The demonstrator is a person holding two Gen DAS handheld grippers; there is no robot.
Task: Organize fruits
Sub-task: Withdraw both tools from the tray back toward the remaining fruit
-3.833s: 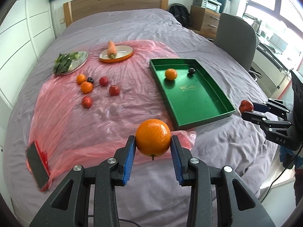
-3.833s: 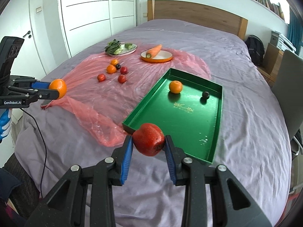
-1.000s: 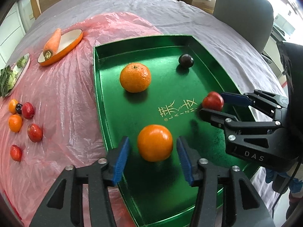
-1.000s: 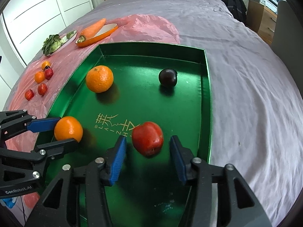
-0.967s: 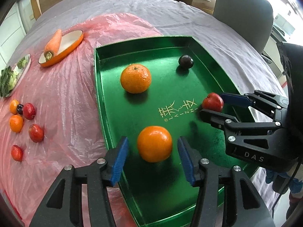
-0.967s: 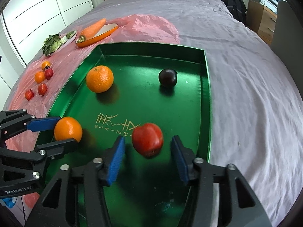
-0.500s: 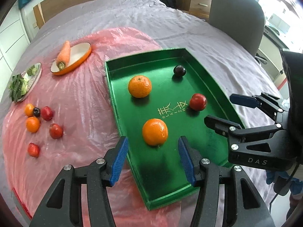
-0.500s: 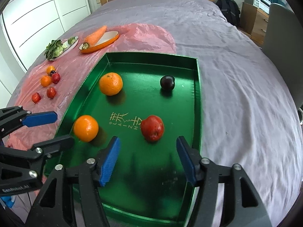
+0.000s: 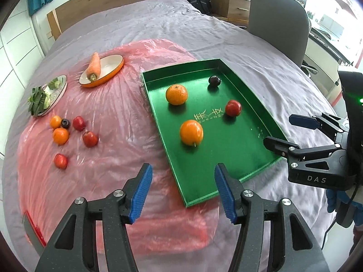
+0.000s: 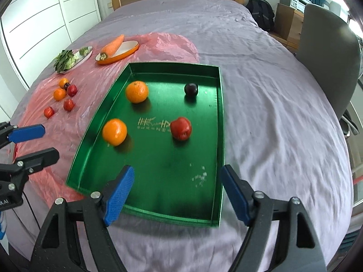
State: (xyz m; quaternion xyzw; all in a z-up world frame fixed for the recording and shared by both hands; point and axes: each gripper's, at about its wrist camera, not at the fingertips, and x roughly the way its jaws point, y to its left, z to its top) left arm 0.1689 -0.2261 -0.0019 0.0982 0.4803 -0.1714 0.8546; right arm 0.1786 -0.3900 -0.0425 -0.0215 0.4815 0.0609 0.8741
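Observation:
A green tray [image 9: 256, 158] [image 10: 217, 136] lies on the bed. It holds two oranges [image 9: 191, 132] [image 9: 176, 94], a red apple [image 9: 233, 108] [image 10: 181, 128] and a dark plum [image 9: 214, 80] [image 10: 191, 89]. Several small fruits [image 9: 68, 131] [image 10: 61, 97] lie on the pink plastic sheet [image 9: 109, 122] to the left. My left gripper [image 9: 182, 193] is open and empty above the tray's near corner. My right gripper [image 10: 177, 195] is open and empty above the tray's near edge; it also shows in the left wrist view [image 9: 292, 133].
An orange dish with a carrot [image 9: 95, 66] [image 10: 113, 43] and a plate of greens [image 9: 45, 96] [image 10: 68, 60] stand at the back left. A grey chair [image 9: 279, 18] stands beside the bed at the right. A phone [image 9: 31, 229] lies at the sheet's near left edge.
Both grippers let go of their fruit in the tray: the orange from the left, the red apple from the right. Both have since opened wide and pulled back and up from the tray.

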